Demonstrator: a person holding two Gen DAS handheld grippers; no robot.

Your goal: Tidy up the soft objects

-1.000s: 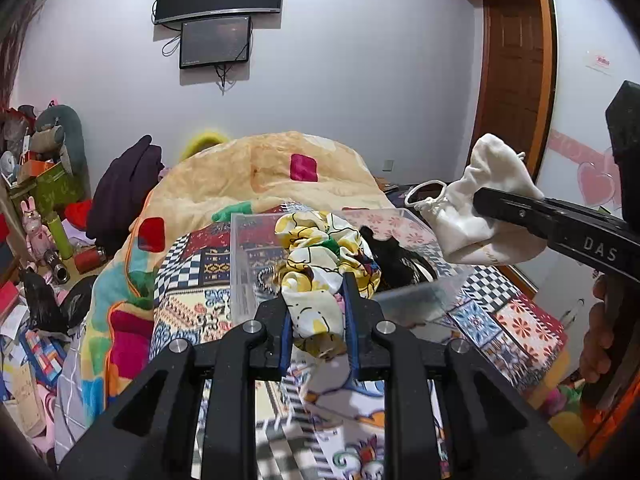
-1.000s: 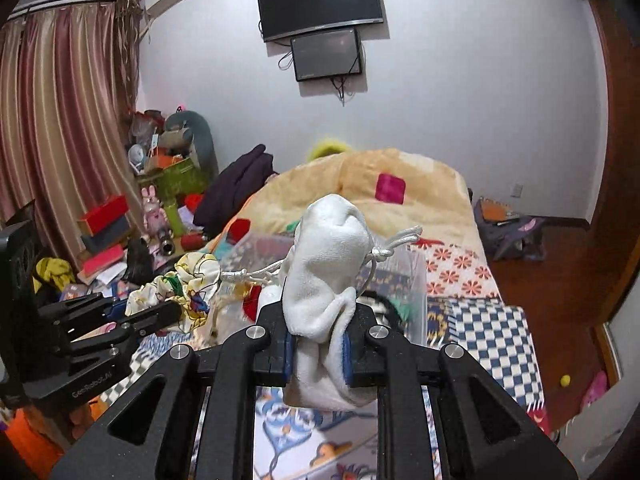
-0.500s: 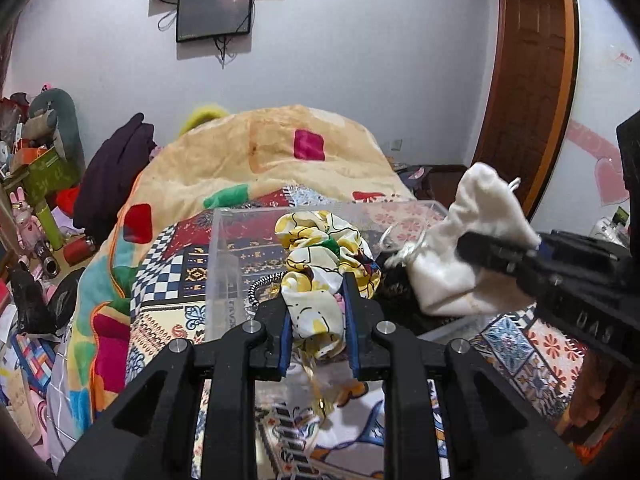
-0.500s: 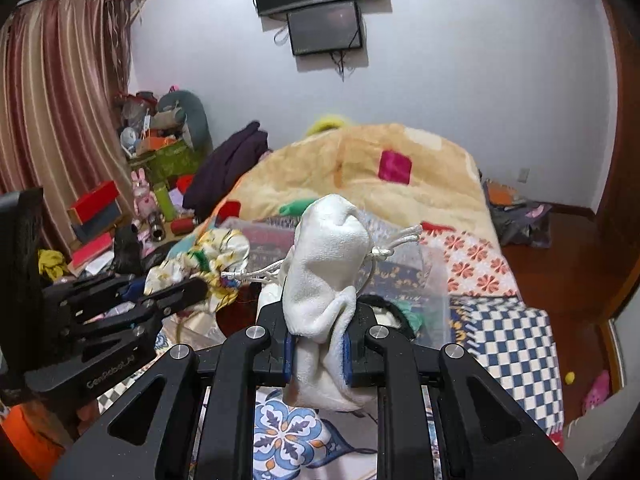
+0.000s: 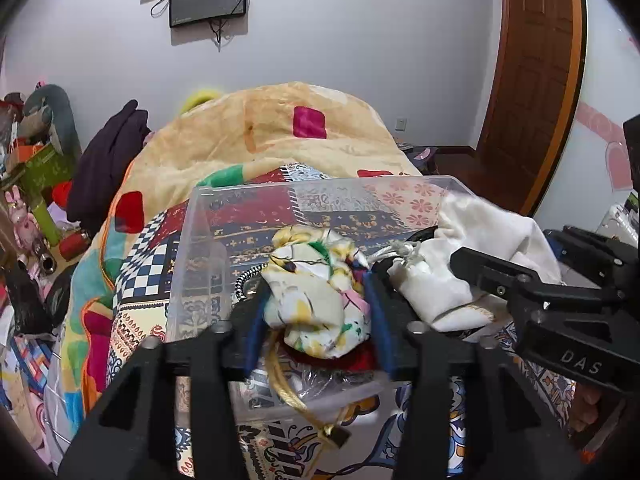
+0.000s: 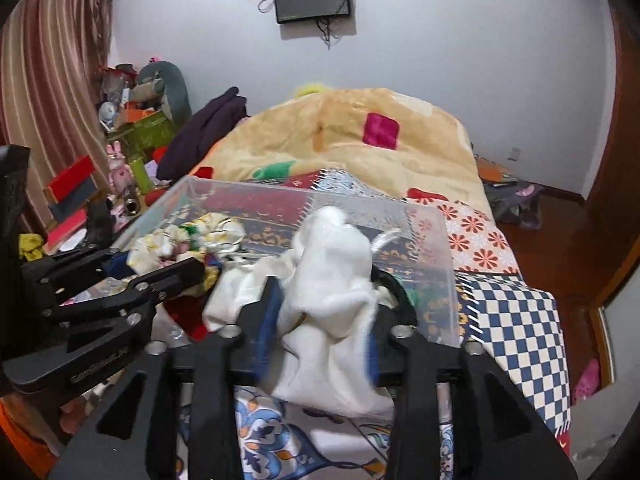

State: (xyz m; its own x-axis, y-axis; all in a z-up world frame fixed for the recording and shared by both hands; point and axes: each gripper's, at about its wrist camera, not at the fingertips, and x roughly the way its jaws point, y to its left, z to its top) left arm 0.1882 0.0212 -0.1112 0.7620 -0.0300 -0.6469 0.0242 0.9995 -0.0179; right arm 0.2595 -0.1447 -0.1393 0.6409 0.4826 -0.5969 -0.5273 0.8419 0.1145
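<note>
A clear plastic bin (image 5: 200, 240) stands on the patterned bed; it also shows in the right wrist view (image 6: 436, 240). My left gripper (image 5: 316, 300) is over the bin with its jaws spread wide. A yellow-and-white floral cloth (image 5: 316, 300) lies loose between them. My right gripper (image 6: 320, 304) is over the bin too, jaws spread apart. A white drawstring pouch (image 6: 332, 276) sags between them; it also shows in the left wrist view (image 5: 472, 264). Red and dark items lie in the bin under the cloths.
An orange blanket (image 5: 280, 132) is heaped on the bed behind the bin. Toys and boxes (image 6: 132, 132) crowd the left side by the curtain. A wooden door (image 5: 532, 80) is at the right. A gold tassel cord (image 5: 296, 400) hangs over the bin's near edge.
Both grippers came down over the bin and opened. The floral cloth and the white pouch, held tightly before, now sag loose between the spread jaws.
</note>
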